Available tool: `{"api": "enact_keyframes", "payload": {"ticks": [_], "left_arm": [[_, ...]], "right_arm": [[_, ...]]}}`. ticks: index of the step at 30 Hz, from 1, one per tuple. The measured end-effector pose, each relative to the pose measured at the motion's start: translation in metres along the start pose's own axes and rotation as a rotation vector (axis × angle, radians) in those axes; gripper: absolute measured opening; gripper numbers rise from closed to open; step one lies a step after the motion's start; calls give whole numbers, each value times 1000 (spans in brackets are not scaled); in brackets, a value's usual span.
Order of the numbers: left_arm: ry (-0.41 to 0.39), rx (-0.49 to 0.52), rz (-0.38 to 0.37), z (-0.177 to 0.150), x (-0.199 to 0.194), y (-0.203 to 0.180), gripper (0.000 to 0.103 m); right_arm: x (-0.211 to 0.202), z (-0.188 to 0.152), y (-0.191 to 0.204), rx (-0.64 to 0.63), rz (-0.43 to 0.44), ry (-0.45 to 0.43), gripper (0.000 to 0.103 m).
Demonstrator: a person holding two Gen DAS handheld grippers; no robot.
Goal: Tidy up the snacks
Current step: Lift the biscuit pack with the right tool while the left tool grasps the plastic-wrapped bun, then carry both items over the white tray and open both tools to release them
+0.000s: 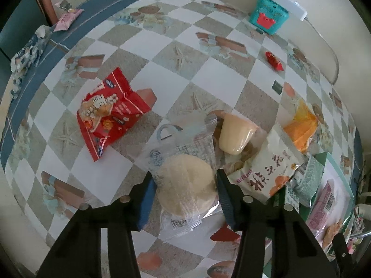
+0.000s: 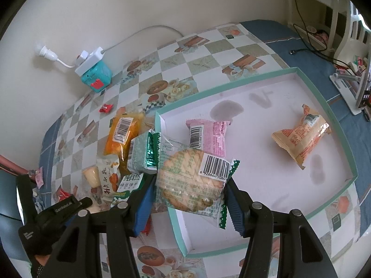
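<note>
The left tool (image 1: 185, 193) clamps a round pale cake in a clear crinkly wrapper (image 1: 185, 185) on the checked table (image 1: 208, 74), which may slip free, while the right tool (image 2: 189, 199), gripping a clear-wrapped round biscuit (image 2: 187, 180) over the teal-rimmed white tray (image 2: 273, 78), risks catching its wall.

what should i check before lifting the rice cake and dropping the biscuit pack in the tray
1. Left gripper straddles the rice cake pack: ok.
2. Left pads pressing the pack firmly: cannot tell.
3. Right gripper shut on the biscuit pack: ok.
4. Biscuit pack over the tray: ok, near its corner.
5. Bare tray floor left for it: ok.
6. Pudding cup apart from the left fingers: ok.
</note>
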State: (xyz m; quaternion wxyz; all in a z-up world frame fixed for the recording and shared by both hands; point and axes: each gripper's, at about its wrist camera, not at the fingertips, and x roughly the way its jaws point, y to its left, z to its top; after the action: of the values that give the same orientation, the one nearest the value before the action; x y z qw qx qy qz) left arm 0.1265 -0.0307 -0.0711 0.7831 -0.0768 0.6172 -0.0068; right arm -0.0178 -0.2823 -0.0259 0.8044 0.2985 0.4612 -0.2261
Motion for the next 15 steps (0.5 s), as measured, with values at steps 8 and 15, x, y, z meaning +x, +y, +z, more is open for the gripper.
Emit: {"api": "enact_keyframes", "payload": {"ticks": [8,15], "left_arm": [[-86,79,-39,-3,-39,-28,52],[-103,256,-112,-21,-55,-100,52]], "right_arm": [[0,13,-16,35,-10,-11,61],[5,32,-46,89,-36,-26,61]]}}
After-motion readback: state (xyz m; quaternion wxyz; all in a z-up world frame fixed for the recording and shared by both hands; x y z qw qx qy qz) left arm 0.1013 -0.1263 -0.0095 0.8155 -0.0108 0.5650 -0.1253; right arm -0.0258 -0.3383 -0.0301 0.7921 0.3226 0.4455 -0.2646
